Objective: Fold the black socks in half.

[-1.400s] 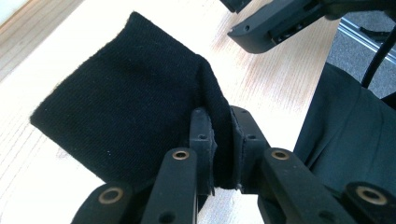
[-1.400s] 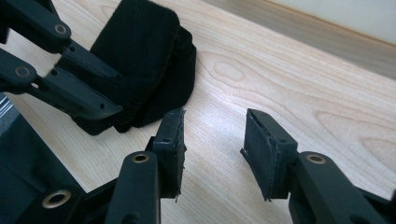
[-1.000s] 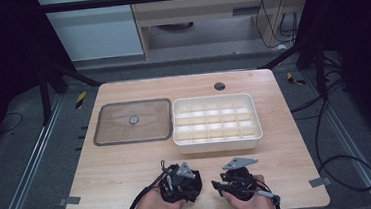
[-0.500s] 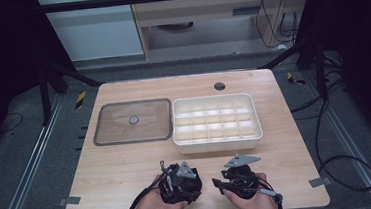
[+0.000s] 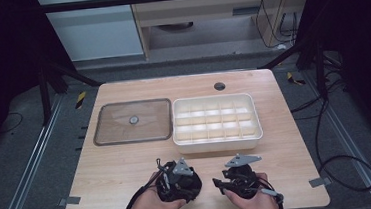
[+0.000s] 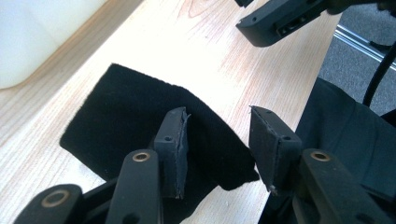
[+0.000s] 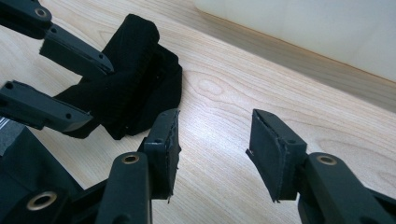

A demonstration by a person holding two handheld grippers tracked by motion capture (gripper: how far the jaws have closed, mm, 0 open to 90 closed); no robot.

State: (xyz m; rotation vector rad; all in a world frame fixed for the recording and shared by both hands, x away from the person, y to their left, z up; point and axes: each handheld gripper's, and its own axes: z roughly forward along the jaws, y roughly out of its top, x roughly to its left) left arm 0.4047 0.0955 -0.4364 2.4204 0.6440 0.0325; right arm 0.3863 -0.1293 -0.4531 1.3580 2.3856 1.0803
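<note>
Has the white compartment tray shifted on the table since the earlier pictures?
No. The white compartment tray sits beside the clear lid, below the table's round hole.

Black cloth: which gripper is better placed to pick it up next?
Left, probably. The left gripper has just been opening, its jaws right above the black cloth, one over it. The right gripper stands open over bare table, beside the cloth.
</note>
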